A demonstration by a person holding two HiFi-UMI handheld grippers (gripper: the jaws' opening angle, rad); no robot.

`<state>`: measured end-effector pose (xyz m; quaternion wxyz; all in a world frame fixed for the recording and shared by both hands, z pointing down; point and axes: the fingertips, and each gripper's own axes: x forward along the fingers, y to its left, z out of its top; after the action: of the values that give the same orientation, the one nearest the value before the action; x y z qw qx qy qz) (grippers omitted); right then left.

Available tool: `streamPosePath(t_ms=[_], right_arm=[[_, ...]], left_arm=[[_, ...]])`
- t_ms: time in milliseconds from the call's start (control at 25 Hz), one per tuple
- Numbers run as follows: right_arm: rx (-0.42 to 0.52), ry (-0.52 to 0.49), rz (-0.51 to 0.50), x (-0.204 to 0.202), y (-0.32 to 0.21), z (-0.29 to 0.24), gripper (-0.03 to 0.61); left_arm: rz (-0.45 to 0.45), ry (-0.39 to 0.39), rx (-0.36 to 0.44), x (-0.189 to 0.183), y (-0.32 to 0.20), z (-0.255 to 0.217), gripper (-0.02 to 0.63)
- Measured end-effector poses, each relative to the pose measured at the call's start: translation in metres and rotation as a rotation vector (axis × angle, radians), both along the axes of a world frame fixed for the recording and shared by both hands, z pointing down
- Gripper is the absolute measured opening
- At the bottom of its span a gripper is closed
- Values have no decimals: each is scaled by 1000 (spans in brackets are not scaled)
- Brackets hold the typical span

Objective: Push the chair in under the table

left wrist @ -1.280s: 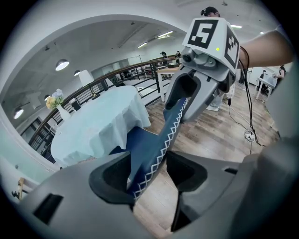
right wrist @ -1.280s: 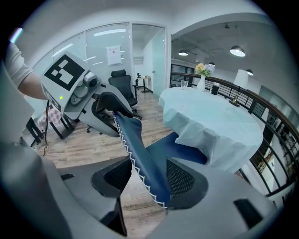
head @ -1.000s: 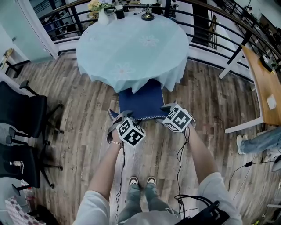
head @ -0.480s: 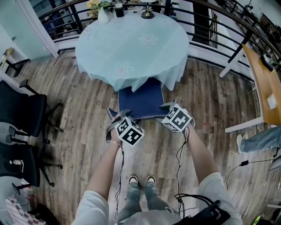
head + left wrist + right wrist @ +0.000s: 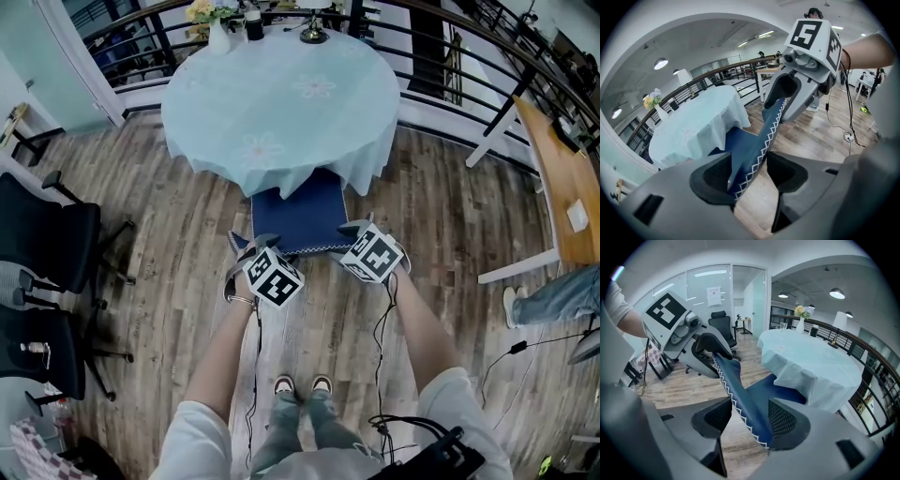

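Firmly held: chair, half under the bench.
Its blue seat reaches beneath the bench's pale cloth, ahead of both tools. The left hand-held gripper and right hand-held gripper each clamp the stitched top edge of its back, side by side. Office chairs stand far left.
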<state>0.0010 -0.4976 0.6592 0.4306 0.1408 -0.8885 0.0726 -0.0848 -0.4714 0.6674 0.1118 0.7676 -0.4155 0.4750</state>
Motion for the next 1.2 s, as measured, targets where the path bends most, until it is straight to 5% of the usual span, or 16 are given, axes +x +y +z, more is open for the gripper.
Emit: streamPosePath(t_ms=[200, 480, 560, 800, 920, 1200], right_arm=[[14, 20, 28, 3, 8, -5, 244], [59, -95, 129, 8, 15, -41, 244], [61, -154, 180, 11, 22, -55, 240], [151, -231, 357, 24, 48, -79, 54], [145, -278, 471, 35, 69, -87, 28], [135, -384, 626, 49, 122, -110, 23]], left_arm=[[-9, 32, -3, 3, 8, -3, 235], [-51, 147, 70, 5, 17, -39, 231], [-68, 191, 113, 11, 26, -54, 186], [-85, 292, 200, 38, 64, -84, 93], [-135, 325, 206, 48, 87, -98, 5], [-201, 473, 216, 69, 139, -127, 5]])
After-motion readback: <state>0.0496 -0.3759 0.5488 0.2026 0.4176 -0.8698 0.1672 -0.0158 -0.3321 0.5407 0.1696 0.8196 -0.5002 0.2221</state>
